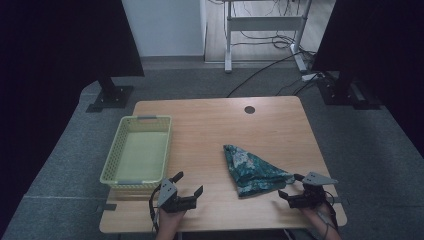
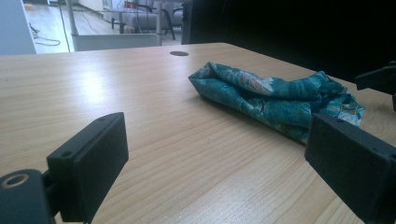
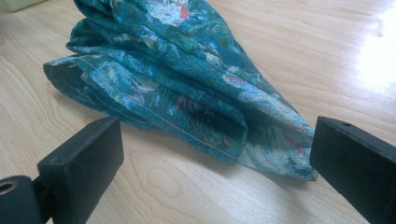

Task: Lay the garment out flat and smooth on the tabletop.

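Note:
A crumpled teal patterned cloth (image 1: pixel 252 170) lies on the right half of the wooden table (image 1: pixel 210 135). My right gripper (image 1: pixel 291 186) stands open at the cloth's near right corner, its jaws on either side of the cloth's tip (image 3: pixel 275 154). My left gripper (image 1: pixel 189 183) is open near the table's front edge, left of the cloth and apart from it, with nothing between its jaws. In the left gripper view the cloth (image 2: pixel 275 95) lies ahead to the right, and the right gripper's jaw (image 2: pixel 378 79) shows at the far right.
A pale green plastic basket (image 1: pixel 139 151) with nothing in it stands on the table's left side, just beyond my left gripper. A round cable hole (image 1: pixel 249 109) sits near the far edge. Dark panels and a desk frame stand beyond the table.

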`<state>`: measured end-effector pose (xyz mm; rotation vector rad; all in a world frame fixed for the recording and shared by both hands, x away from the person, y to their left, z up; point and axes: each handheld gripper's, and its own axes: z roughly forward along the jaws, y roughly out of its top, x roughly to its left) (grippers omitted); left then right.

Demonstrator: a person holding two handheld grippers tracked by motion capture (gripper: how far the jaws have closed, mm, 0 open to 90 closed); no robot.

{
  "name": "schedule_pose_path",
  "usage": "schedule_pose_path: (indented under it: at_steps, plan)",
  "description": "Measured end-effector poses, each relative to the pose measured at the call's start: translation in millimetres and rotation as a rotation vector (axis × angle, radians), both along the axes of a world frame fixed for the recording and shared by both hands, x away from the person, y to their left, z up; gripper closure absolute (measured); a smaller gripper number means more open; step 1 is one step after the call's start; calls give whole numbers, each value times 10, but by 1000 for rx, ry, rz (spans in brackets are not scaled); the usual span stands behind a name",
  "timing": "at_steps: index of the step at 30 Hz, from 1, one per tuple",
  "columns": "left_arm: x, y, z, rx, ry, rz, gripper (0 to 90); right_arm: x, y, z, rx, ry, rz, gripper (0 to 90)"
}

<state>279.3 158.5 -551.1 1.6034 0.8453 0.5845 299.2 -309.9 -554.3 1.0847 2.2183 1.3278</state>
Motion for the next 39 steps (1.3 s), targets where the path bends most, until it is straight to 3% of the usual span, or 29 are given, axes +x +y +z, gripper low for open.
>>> schedule_pose_path:
  at_steps: [30, 39]
  plan:
    - [-3, 13, -2, -11, -1, 3, 60, 10, 64, 0, -52, 22, 57, 50]
    - [1, 15, -1, -12, 2, 2, 60, -44, 107, 71, -38, 40, 97, 56]
